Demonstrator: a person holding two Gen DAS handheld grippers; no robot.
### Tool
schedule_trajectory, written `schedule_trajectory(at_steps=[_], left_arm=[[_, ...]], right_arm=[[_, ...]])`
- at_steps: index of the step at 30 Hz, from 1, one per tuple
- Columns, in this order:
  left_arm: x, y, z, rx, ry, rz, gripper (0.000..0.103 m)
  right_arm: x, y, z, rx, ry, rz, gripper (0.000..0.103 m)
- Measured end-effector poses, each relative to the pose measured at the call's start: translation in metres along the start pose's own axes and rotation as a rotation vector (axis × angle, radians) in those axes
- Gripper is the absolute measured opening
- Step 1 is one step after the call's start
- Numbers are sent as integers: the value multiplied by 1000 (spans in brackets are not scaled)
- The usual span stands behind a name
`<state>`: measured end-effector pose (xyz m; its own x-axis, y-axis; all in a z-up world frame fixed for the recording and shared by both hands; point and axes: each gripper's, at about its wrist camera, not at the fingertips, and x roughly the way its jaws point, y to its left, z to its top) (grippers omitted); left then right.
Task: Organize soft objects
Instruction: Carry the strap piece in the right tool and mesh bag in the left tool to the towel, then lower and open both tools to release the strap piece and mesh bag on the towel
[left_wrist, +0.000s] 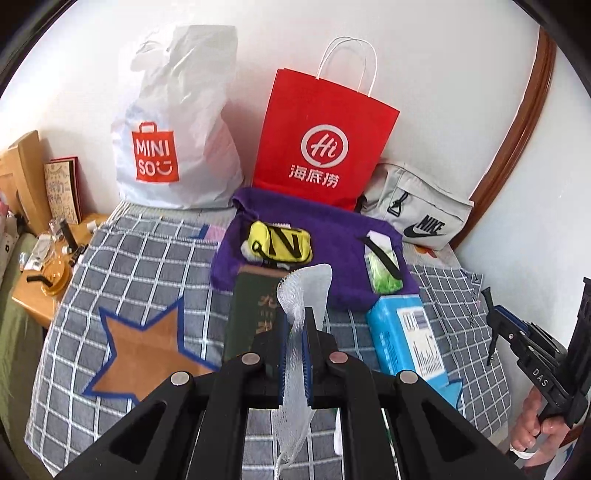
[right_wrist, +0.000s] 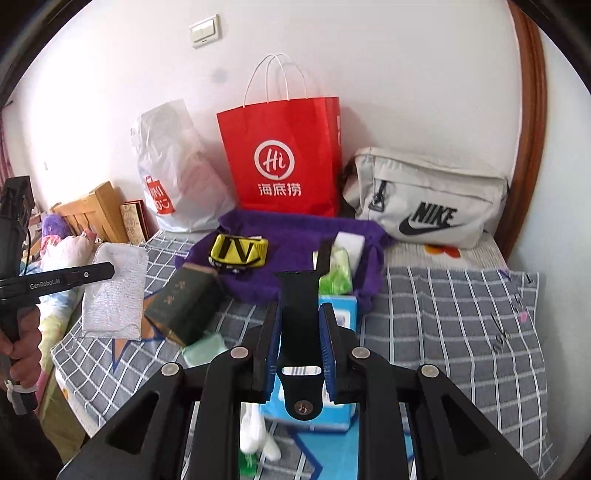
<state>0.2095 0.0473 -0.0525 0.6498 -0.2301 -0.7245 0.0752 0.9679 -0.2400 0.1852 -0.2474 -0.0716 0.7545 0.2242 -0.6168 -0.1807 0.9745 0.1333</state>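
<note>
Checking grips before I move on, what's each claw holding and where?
Left claw pinches the white mesh cloth near its lower edge. Right claw clamps the black strap around mid-length.

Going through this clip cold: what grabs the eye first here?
The red paper bag standing against the wall, between a white plastic bag and a grey Nike pouch. Nearer, the left gripper pinches a white mesh cloth and the right gripper a black strap, above the checked bedspread.

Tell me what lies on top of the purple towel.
On the purple towel lie a yellow pouch with black lettering and a green packet with a white block behind it. The dark green box overlaps its near edge. Anything beneath them is hidden.
</note>
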Motion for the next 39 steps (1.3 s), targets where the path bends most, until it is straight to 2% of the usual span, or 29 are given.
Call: schedule_trajectory(at_steps=[10, 14, 25, 30, 39], left_arm=[[28, 3, 40, -3, -34, -5, 8], [43, 6, 53, -17, -43, 40, 8], [91, 14, 85, -82, 3, -18, 8], [107, 6, 102, -43, 8, -11, 8], [147, 2, 115, -73, 59, -64, 8]], right_arm=[[48, 3, 40, -17, -13, 27, 21], [70, -1, 53, -5, -11, 33, 21], [129, -21, 84, 17, 18, 22, 21], [154, -29, 94, -11, 37, 5, 21], [195, -42, 98, -8, 87, 2, 21]])
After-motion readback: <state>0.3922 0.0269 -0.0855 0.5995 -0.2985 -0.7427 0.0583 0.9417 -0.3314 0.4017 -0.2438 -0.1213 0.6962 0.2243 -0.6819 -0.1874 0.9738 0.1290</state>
